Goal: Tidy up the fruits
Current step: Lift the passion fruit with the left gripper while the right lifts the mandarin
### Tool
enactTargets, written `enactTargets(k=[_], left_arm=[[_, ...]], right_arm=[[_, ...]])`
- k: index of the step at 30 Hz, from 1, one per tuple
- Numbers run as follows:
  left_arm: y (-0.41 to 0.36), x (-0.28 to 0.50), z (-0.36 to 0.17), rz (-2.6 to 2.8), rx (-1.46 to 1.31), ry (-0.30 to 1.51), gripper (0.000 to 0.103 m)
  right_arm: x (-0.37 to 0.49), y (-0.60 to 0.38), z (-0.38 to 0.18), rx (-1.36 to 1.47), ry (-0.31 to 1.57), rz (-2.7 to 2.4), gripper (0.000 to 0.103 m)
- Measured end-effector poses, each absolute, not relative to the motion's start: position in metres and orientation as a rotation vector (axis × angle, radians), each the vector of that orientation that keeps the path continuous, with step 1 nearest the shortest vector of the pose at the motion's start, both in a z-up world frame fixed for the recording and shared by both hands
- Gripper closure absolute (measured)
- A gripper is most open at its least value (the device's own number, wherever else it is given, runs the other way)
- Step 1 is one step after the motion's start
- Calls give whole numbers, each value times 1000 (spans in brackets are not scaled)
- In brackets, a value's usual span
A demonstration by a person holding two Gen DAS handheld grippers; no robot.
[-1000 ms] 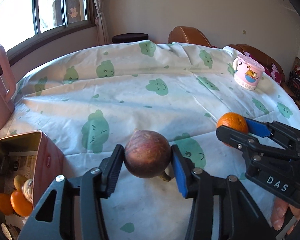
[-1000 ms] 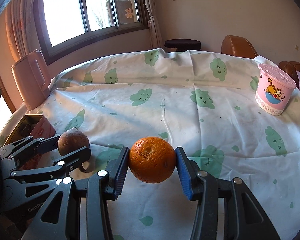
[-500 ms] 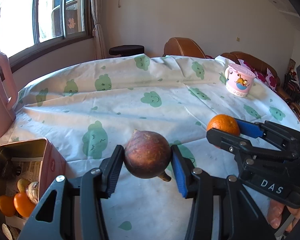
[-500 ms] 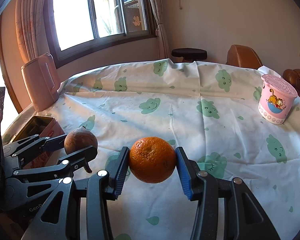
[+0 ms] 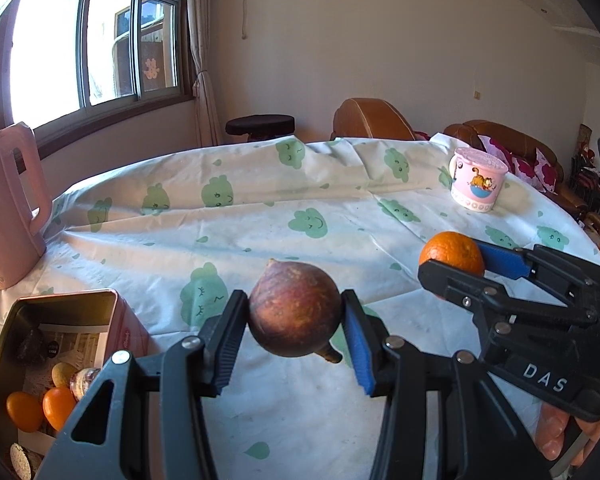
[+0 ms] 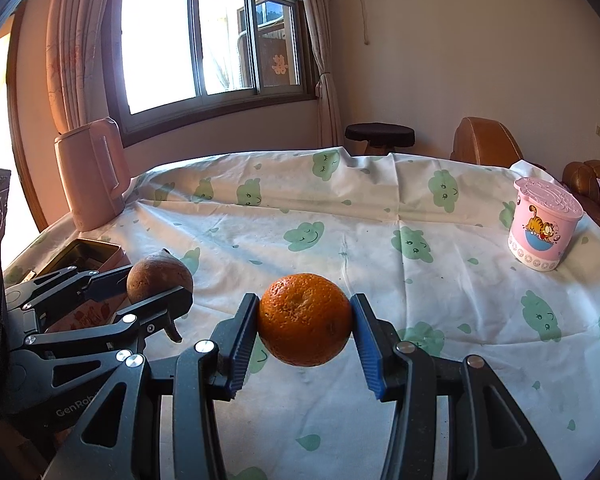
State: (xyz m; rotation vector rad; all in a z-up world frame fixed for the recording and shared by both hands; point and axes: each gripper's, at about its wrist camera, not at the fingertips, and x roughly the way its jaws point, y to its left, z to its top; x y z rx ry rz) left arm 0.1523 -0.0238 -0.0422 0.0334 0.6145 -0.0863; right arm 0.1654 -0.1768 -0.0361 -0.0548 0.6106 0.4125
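My left gripper (image 5: 295,326) clamped on a brown fruit (image 5: 294,308), my right gripper (image 6: 305,328) clamped on an orange (image 6: 305,319), both above the tablecloth (image 5: 260,216), tin (image 5: 66,300) at left

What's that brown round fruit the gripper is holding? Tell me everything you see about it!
The brown fruit is round, with dull reddish-brown, mottled skin, a small point on top and a short curved stem below. It looks firm and whole. The left gripper is shut on it, one pad pressing each side, holding it in the air above the tablecloth. Nothing else touches it. The open tin sits at its left.
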Motion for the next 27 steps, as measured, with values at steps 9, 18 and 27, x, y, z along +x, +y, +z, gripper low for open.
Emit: enactTargets(k=[9, 18, 27], left_arm=[[-26, 145, -38, -72, 49, 575, 54], [-26, 140, -35, -70, 58, 543, 54], [-27, 134, -33, -65, 58, 514, 54]], right_arm=[[159, -178, -32, -57, 570, 408, 54], [154, -179, -29, -60, 534, 407, 54], [147, -180, -26, -62, 496, 403, 54]])
